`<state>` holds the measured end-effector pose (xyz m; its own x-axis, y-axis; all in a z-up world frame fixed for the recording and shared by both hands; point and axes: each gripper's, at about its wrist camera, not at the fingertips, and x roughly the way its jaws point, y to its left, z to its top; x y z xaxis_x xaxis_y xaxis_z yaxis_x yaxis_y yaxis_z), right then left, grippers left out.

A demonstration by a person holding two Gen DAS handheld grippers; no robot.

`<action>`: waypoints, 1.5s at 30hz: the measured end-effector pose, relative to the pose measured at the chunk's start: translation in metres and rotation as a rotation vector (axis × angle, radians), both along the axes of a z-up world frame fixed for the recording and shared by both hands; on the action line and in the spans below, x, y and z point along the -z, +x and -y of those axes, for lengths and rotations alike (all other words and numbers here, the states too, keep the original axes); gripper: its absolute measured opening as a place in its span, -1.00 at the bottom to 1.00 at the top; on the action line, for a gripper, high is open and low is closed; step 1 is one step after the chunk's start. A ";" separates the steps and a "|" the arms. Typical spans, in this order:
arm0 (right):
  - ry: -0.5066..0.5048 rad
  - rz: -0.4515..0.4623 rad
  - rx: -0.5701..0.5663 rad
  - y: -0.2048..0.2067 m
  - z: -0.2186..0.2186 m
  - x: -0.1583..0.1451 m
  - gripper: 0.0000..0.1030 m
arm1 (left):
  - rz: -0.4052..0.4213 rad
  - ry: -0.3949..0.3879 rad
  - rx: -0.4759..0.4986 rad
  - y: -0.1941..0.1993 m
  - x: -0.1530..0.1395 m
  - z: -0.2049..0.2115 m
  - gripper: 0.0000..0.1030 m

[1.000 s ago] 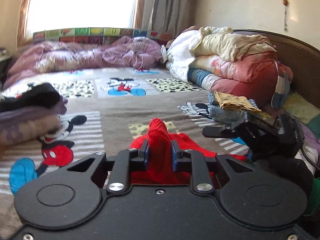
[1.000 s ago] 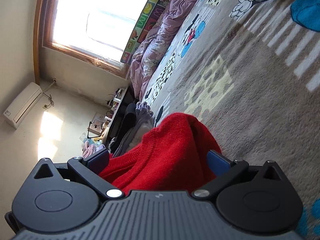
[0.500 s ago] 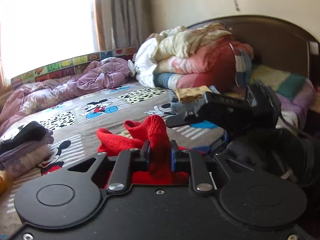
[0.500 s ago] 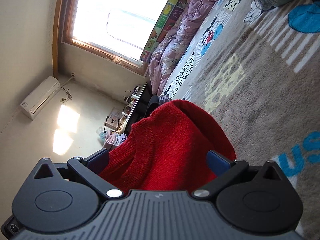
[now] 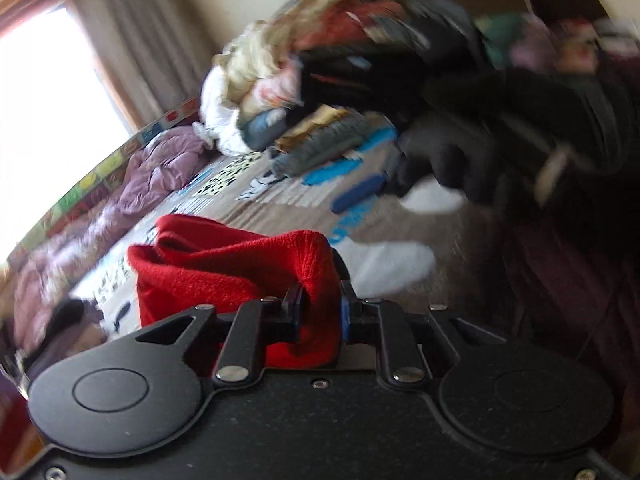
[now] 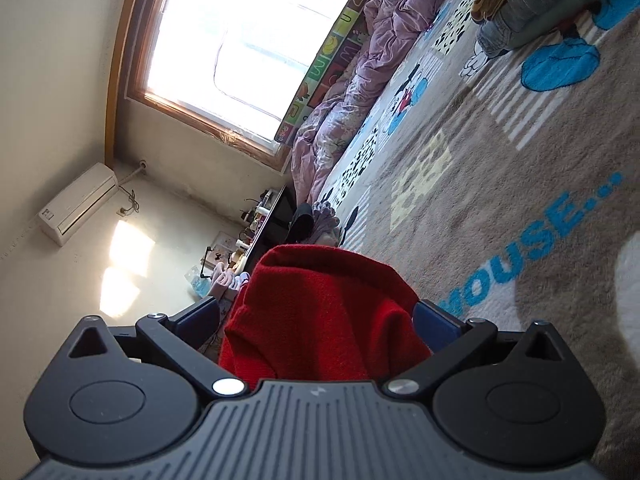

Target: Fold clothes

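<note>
I had the red knitted woollen garment [image 5: 224, 264] pinched in my left gripper [image 5: 320, 312], whose jaws stood almost together on one thick fold of it. The rest of the knit bunched away toward ten o'clock in that view, above the grey-brown cartoon-print bedspread [image 5: 280, 196]. My right gripper [image 6: 320, 320] had a bigger bundle of the same red garment [image 6: 320, 312] between its blue pads, which stood much wider apart; the knit filled the gap, so I judged it gripped.

The risk, as I saw it, lay in the bulk on the right side. A thick, springy wad between wide jaws could creep out, and then one edge would drop and the fold would go crooked. The left view was badly blurred, so I could not tell exactly which edge of the garment I held there; if it was not a matching corner, the fold would skew. The pile of folded denim and mustard-yellow clothes [image 6: 532, 8] lay at one o'clock in the right view, well apart.
</note>
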<state>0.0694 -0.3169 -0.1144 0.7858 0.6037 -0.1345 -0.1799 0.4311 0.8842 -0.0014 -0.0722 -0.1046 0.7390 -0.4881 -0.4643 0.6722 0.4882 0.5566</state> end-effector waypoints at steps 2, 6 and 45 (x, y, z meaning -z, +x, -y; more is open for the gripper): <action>-0.039 0.020 -0.018 -0.011 -0.007 -0.007 1.00 | 0.058 0.108 0.032 -0.013 0.015 0.006 -0.72; -0.149 0.101 -0.061 -0.036 -0.032 -0.032 0.95 | 0.106 0.207 0.078 -0.028 0.032 0.006 -0.72; -0.227 -0.273 0.141 -0.042 -0.024 0.002 0.04 | 0.191 0.107 -0.026 -0.036 0.019 -0.030 -0.75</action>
<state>0.0273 -0.2928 -0.1165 0.7759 0.4229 -0.4682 0.1241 0.6252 0.7705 -0.0378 -0.0418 -0.1236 0.8306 -0.4228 -0.3626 0.5370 0.4352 0.7227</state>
